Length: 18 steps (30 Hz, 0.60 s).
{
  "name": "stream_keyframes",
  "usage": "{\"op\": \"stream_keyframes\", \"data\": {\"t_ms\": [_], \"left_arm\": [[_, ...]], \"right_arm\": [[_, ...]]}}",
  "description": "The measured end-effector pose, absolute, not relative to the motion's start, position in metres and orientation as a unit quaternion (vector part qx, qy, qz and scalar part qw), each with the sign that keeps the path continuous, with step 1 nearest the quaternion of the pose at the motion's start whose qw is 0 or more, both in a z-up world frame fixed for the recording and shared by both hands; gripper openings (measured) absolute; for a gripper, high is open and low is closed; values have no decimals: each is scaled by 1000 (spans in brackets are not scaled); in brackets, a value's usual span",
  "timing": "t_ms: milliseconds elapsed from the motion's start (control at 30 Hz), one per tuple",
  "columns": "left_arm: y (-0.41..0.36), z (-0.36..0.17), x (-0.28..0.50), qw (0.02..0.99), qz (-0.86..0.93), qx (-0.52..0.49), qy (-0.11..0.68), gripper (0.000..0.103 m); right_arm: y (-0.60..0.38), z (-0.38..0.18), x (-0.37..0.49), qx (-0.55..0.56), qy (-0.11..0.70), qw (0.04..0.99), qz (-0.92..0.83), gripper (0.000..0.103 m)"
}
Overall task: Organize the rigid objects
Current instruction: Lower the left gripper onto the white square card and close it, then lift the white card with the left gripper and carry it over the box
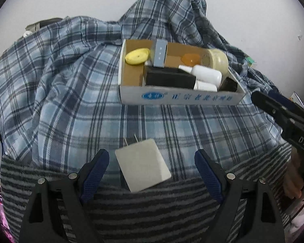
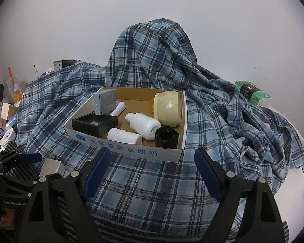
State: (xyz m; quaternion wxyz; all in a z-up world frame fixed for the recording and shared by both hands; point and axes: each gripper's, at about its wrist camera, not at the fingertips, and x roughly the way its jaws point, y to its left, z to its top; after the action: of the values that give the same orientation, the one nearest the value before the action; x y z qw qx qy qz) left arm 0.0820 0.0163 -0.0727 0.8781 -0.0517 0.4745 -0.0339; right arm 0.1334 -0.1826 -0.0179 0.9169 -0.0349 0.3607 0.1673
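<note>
A white plug adapter with two prongs lies on the cloth between the wide-open fingers of my left gripper, untouched. It also shows in the right wrist view, at the left. A cardboard box stands farther back, holding a yellow disc, a grey box, a black tray, white bottles, a cream jar and a black cup. My right gripper is open and empty in front of the box.
A blue plaid shirt covers the surface and heaps up behind the box. A grey striped fabric lies nearest me. Clutter sits at the left, and a green tissue pack at the right.
</note>
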Motion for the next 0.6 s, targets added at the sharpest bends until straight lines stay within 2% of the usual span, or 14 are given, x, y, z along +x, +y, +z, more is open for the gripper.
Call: {"op": "stream_keyframes", "data": {"t_ms": [33, 67, 133, 233, 600], "left_arm": [[17, -75, 83, 875, -34, -54, 480, 78], [19, -78, 85, 871, -34, -58, 487, 73], [21, -82, 87, 866, -34, -67, 494, 52], [22, -83, 86, 867, -40, -70, 491, 48], [12, -86, 85, 873, -38, -43, 484, 48]], "right_arm": [[-182, -18, 133, -36, 361, 917, 167, 84], [-182, -18, 133, -37, 361, 917, 167, 84], [-182, -18, 133, -37, 359, 917, 167, 84], [-183, -17, 132, -39, 355, 920, 163, 84], [-182, -14, 129, -46, 347, 922, 166, 84]]}}
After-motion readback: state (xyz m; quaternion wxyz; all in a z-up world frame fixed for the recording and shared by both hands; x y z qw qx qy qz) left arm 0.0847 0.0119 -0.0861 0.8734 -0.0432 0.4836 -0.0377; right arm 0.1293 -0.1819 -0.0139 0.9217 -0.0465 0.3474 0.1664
